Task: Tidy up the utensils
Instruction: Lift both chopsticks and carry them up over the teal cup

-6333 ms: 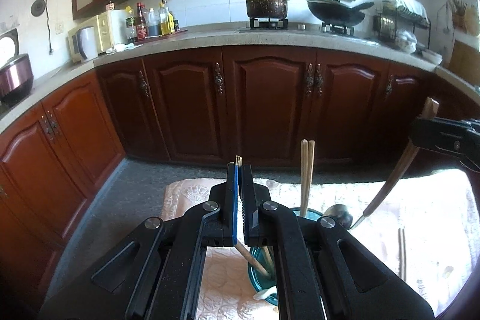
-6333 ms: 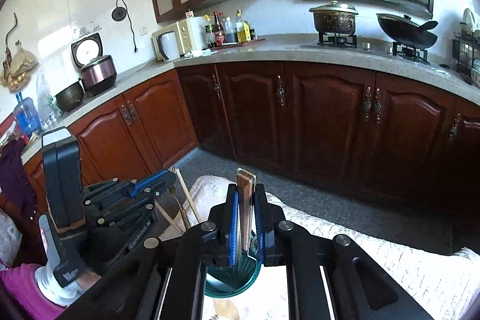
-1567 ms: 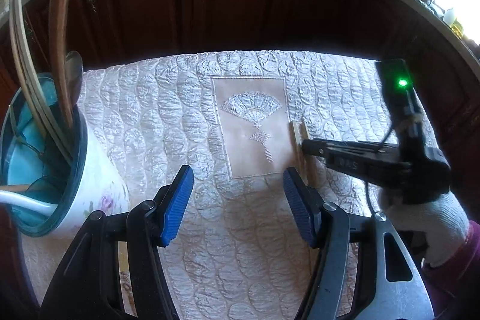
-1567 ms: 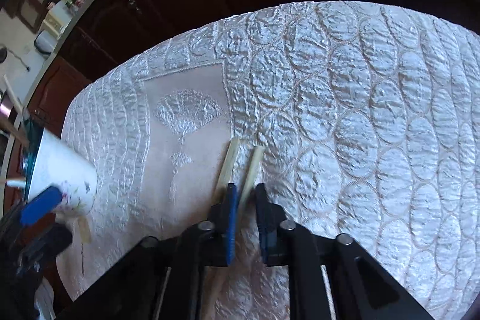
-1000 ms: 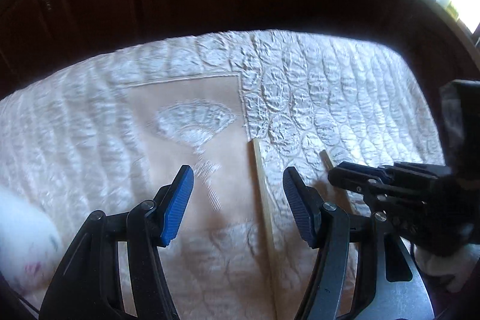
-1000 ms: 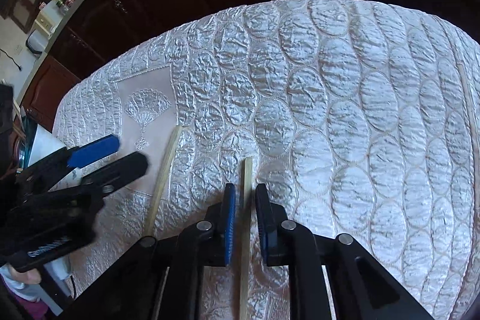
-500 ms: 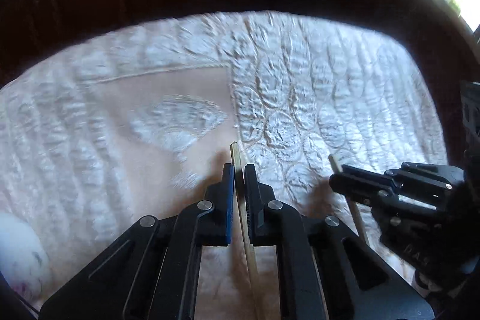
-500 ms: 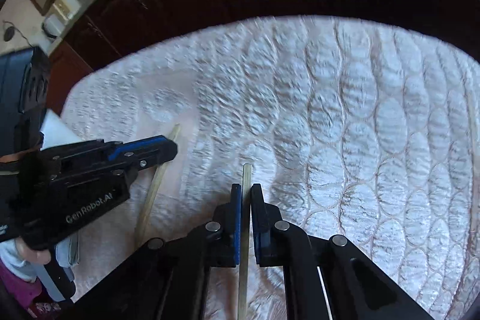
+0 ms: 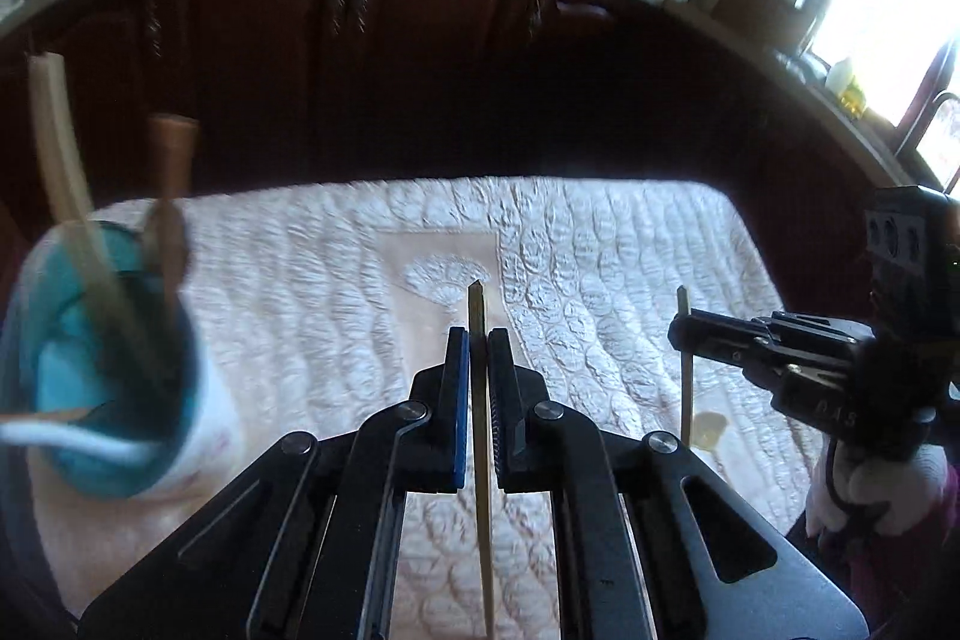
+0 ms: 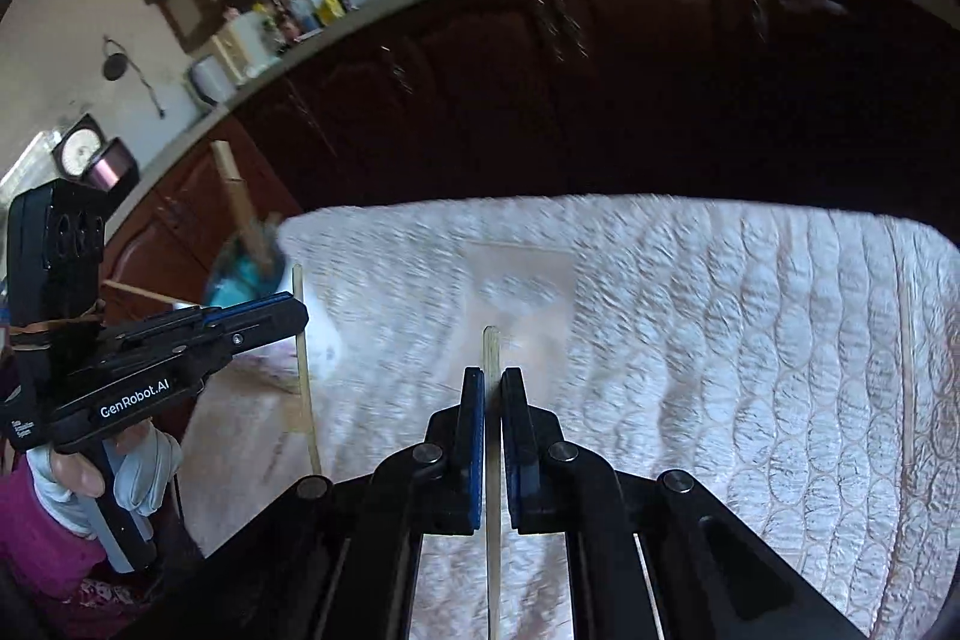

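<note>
Chopstick pinched in left gripper, another chopstick in right gripper, above tablecloth middle; light, stiff, slippery, best pinched mid-shaft

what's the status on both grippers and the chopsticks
Left gripper shut on one chopstick. Right gripper shut on the other chopstick. Holder at left, path open.
</note>
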### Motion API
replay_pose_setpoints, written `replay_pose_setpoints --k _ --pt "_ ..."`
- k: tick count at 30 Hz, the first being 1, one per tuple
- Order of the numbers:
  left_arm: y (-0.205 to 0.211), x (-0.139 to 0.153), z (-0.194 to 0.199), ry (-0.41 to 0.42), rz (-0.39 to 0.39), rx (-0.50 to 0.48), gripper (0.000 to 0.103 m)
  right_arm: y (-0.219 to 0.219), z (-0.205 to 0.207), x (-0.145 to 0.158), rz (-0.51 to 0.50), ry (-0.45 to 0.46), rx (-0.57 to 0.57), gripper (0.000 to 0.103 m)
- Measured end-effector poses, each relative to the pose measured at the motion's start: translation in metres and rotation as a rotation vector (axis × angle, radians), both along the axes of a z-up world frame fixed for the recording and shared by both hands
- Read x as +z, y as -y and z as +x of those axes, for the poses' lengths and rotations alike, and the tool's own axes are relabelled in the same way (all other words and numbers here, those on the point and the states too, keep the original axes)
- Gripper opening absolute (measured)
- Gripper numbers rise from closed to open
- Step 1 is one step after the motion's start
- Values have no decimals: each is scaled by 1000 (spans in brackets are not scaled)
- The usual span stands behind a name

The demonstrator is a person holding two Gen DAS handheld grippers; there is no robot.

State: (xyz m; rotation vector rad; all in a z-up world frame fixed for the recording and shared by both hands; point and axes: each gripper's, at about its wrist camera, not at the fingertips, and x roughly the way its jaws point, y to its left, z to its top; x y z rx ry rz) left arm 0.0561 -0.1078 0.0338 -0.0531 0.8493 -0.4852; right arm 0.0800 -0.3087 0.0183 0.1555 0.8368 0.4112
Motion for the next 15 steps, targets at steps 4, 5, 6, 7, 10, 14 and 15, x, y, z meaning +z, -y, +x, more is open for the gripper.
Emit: replay_pose_setpoints --k 4,5,6,7,10,14,15 --pt "-23 23 -22 48 -12 17 5 -15 -19 23 -1 48 32 5" --pt "-30 29 -27 60 -14 23 5 -19 -22 28 0 60 39 5" --pt "-36 34 -30 68 -17 28 4 -21 -25 32 1 69 44 5" --pt "-41 38 -32 78 -19 37 4 -24 -27 35 1 76 50 5" --pt "-55 47 -38 98 -21 69 4 -36 -28 44 -2 98 71 5" --pt "-70 51 -42 106 -22 102 4 -53 -27 51 -10 118 101 5" --pt "-72 52 -43 109 -21 107 4 -58 -27 53 -12 122 109 5"
